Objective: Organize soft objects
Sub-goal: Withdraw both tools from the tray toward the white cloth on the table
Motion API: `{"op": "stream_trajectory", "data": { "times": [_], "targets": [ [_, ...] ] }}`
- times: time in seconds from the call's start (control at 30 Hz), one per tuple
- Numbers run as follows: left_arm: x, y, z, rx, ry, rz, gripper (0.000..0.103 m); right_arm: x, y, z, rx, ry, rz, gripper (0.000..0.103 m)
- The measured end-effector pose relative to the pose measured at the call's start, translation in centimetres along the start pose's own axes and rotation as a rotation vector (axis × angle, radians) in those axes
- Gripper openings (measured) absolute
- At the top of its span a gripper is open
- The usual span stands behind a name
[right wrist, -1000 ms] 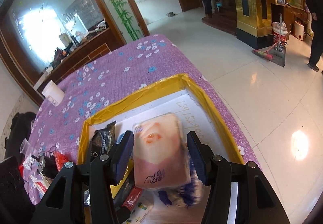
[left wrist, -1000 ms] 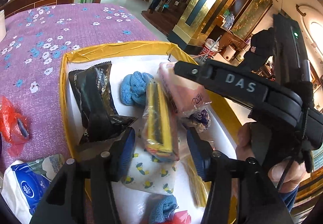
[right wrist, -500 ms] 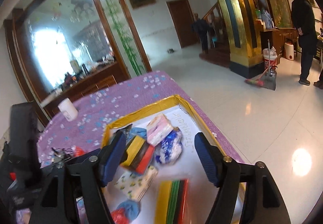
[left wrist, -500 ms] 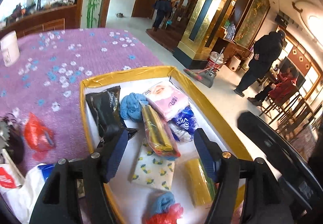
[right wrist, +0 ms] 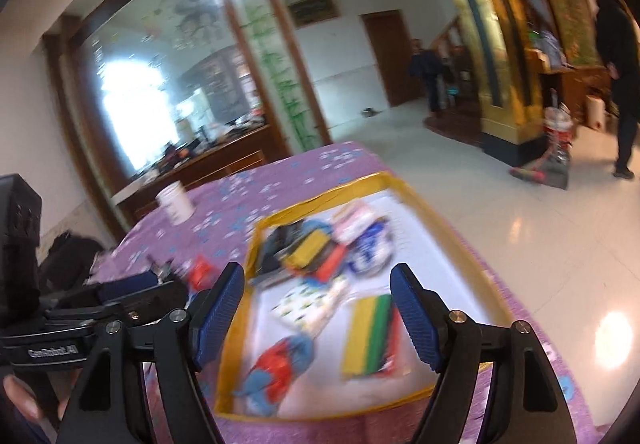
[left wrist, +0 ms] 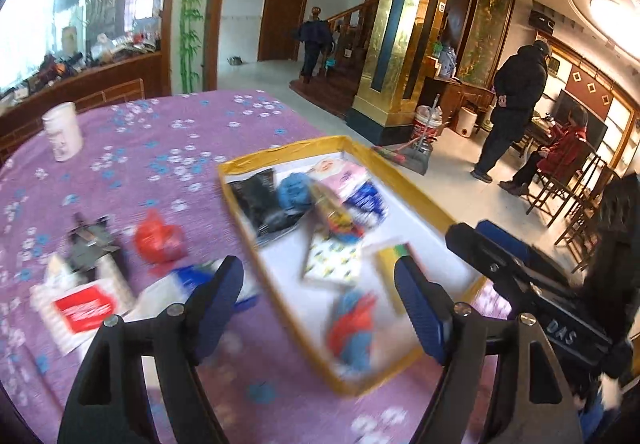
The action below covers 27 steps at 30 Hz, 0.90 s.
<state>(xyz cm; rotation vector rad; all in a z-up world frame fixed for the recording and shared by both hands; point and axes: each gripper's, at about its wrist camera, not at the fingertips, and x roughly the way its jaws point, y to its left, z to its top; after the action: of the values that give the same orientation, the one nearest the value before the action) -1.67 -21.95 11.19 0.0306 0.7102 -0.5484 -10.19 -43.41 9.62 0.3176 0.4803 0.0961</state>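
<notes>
Blue-padded left tongs (left wrist: 318,300) and right tongs (right wrist: 316,308) both hang above the counter with purple flowered cloth (left wrist: 140,147); their jaws stand apart and are opening, with nothing held between them. Below and ahead of both lies the shallow white tray with yellow taped rim (left wrist: 404,183), its long axis running away from the cameras and a little to the right. Nearest in the tray is a blurred red and blue soft bundle (right wrist: 276,364). Beside it, to the right, lies a flat pack of yellow, green and red sponges (right wrist: 372,336), its long side along the tray. Further is a white pack with small yellow prints (left wrist: 332,258), then a pile at the far end: a black wrapper (left wrist: 256,199), a blue knitted ball (left wrist: 296,191) and a pink tissue pack (left wrist: 344,175). Left of the tray, on the cloth, lie a red plastic bag (left wrist: 160,240) and a white pack with red label (left wrist: 80,310).
</notes>
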Motion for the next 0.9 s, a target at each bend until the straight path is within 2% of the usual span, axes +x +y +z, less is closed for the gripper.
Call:
{"op": "stream_trajectory", "data": {
  "times": [0.07,0.3,0.5,0.57,0.67,0.8,0.87,0.9],
  "targets": [
    [-1.4,1.2,-1.5,-0.008,-0.007,0.013,0.078,0.5,1.3,-0.7,-0.017,0.016,0.025,0.087],
    [-4.5,7.7,-6.5,-0.139,0.006,0.069,0.079,1.7,5.4,-3.3,-0.11,0.039,0.052,0.087],
    [-5.9,10.9,-9.2,-0.184,0.014,0.11,0.079,3.1,7.6,-5.6,-0.172,0.065,0.078,0.087],
    [-6.0,11.5,-9.6,-0.191,0.024,0.116,0.081,3.8,7.8,-6.1,-0.182,0.102,0.094,0.087],
    [-5.8,12.4,-10.2,-0.198,0.053,0.119,0.083,3.9,7.5,-6.2,-0.166,0.11,0.095,0.087],
    [-5.4,12.8,-11.2,-0.16,0.107,0.153,0.085,4.2,6.7,-6.3,-0.125,0.129,0.109,0.087],
    [-5.3,12.9,-11.7,-0.135,0.128,0.169,0.092,4.3,6.6,-6.3,-0.118,0.133,0.12,0.087],
    [-5.3,12.9,-11.9,-0.128,0.135,0.17,0.093,4.4,6.6,-6.3,-0.119,0.136,0.121,0.087]
  ]
}}
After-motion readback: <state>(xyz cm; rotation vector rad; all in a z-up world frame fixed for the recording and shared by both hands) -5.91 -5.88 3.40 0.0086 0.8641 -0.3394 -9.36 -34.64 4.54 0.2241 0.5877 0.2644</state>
